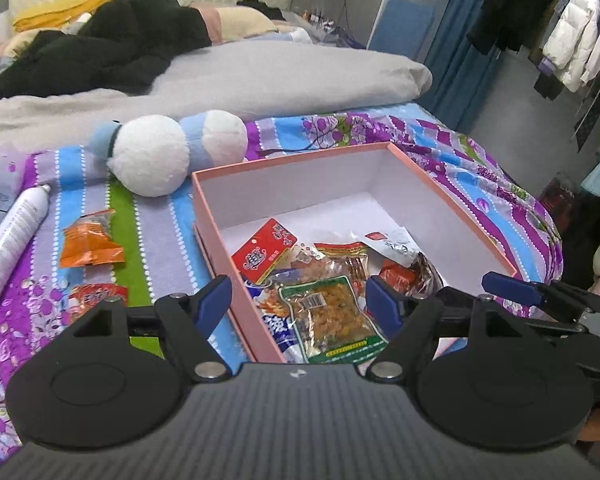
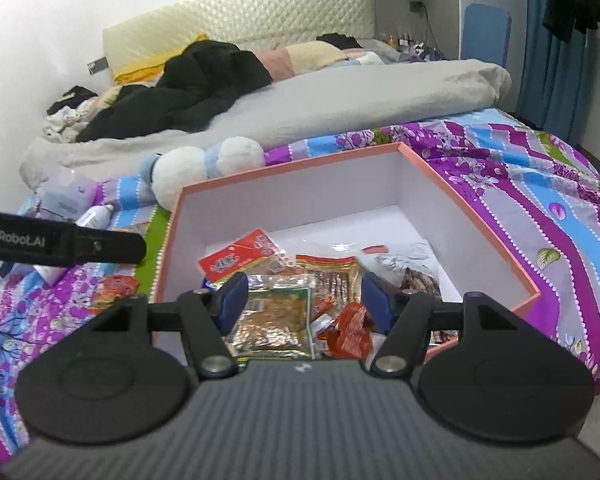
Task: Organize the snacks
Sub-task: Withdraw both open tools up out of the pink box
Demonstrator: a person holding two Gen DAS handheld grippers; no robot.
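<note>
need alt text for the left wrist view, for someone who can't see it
An open left gripper hovers over the near end of a pink box holding several snack packets, with a green-edged packet on top, all on a purple floral bedsheet. Left of the box lie an orange packet, a red packet, a white spray can and a blue-and-white plush toy.

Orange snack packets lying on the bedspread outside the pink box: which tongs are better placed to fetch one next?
Probably the left tongs: open and empty, nearest the orange packet left of the pink box. The right tongs sit over the box, farther off.
</note>
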